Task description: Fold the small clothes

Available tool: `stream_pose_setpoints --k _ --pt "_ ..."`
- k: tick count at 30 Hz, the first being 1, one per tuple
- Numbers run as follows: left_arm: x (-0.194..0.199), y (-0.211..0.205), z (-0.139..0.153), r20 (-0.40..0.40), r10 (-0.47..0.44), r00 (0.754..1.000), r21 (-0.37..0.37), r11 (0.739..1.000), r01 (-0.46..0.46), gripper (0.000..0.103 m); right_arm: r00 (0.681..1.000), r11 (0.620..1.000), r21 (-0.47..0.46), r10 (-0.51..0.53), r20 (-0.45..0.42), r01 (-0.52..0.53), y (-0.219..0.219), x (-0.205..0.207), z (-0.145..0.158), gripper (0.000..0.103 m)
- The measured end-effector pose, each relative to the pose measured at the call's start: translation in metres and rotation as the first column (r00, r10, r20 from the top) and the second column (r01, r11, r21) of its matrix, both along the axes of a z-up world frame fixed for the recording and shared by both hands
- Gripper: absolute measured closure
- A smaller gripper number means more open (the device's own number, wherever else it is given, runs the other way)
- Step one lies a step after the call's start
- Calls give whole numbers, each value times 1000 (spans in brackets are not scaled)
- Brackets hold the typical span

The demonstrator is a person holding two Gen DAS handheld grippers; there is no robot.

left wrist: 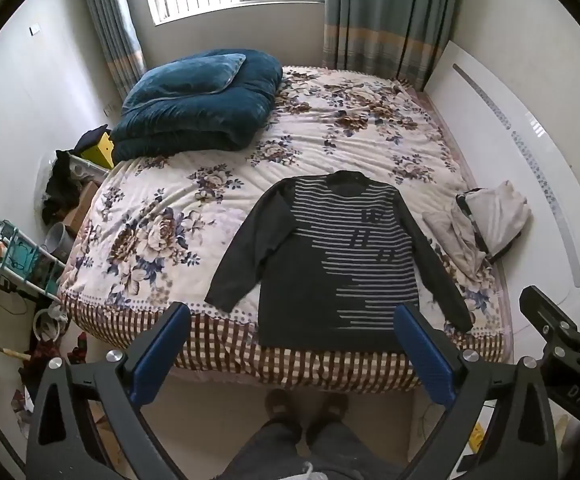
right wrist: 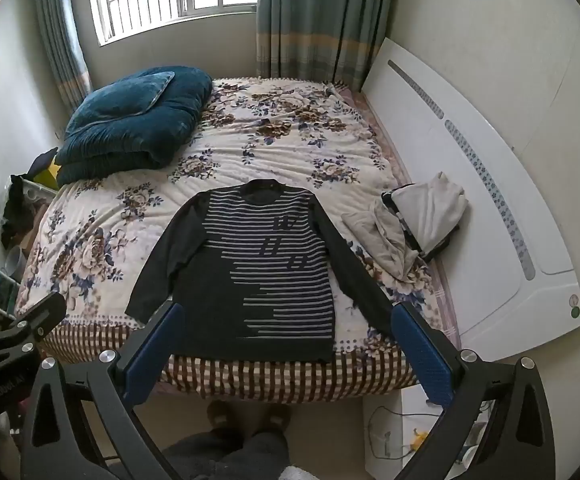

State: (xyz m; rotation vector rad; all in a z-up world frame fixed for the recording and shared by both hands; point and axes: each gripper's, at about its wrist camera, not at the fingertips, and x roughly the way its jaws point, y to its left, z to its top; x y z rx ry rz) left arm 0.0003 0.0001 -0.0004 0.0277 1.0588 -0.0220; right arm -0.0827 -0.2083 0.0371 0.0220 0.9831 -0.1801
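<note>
Sweater lies flat on bed, beyond both wide-spread hand-held grippers.

The left gripper is a matt black frame of angular arms with triangular cut-outs. Its fingers are faced with ribbed blue pads, and round silver screw heads sit on the arms just behind those pads. The right gripper is built the same: black arms, blue ribbed fingers, silver screws. In the left wrist view the right gripper's black side carries pale letters reading "DAS". In the right wrist view the left gripper's black side bears faint pale lettering, too blurred to read. Below the grippers, the person's legs are in dark grey trousers, and their feet wear brownish slippers.
</note>
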Motion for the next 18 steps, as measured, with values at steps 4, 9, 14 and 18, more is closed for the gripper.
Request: stream_pose_setpoints --k 4,9,14,18 --pt "0 0 0 6 0 1000 0 1000 0 0 1000 1000 2 0 -4 0 0 0 0 0" --pt "0 0 0 3 -2 1000 -9 1000 2 0 1000 1000 -3 0 -7 0 0 0 0 0" --pt "0 0 0 4 -3 1000 -8 1000 3 0 1000 1000 -2 1 -6 -1 0 0 0 0" --pt "2 0 -2 3 -3 1000 -4 1000 3 0 1000 1000 -1 1 -6 -1 0 0 0 0"
